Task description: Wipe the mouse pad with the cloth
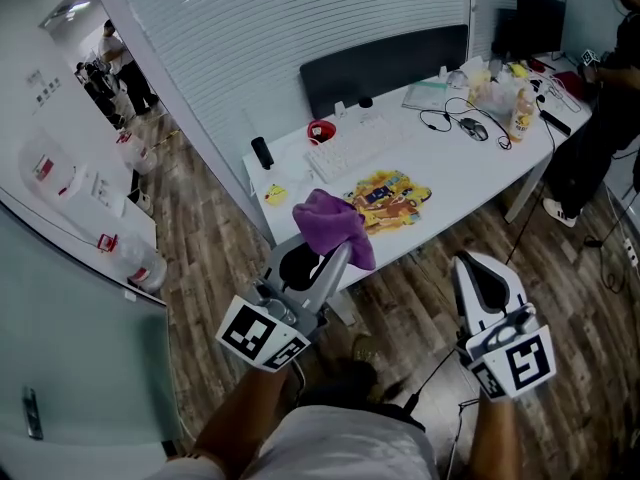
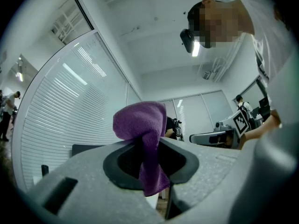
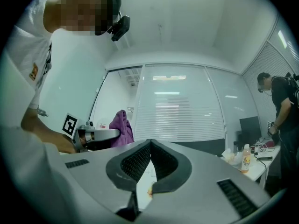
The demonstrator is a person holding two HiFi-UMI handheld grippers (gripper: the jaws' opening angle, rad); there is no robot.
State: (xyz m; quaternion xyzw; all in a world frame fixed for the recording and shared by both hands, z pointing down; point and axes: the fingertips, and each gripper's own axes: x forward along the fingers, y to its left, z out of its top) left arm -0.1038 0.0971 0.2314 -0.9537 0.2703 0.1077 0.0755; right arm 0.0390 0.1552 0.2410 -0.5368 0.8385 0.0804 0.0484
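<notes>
In the head view my left gripper (image 1: 335, 250) is shut on a purple cloth (image 1: 336, 224), which bunches over its tips just short of the white desk's (image 1: 470, 173) near edge. The colourful printed mouse pad (image 1: 388, 197) lies flat on the desk right beyond the cloth. The left gripper view shows the cloth (image 2: 142, 134) pinched between the jaws and hanging down. My right gripper (image 1: 470, 271) is shut and empty, held over the wooden floor in front of the desk. In the right gripper view its jaws meet at the tip (image 3: 150, 142), and the cloth (image 3: 121, 128) shows at the left.
On the desk sit a white keyboard (image 1: 352, 146), a red cup (image 1: 321, 131), a black cylinder (image 1: 262, 152), a yellow object (image 1: 275, 194), cables and a mouse (image 1: 473, 127), a bottle (image 1: 520, 116) and a monitor (image 1: 540, 20). A person (image 1: 612, 108) stands at the desk's right end.
</notes>
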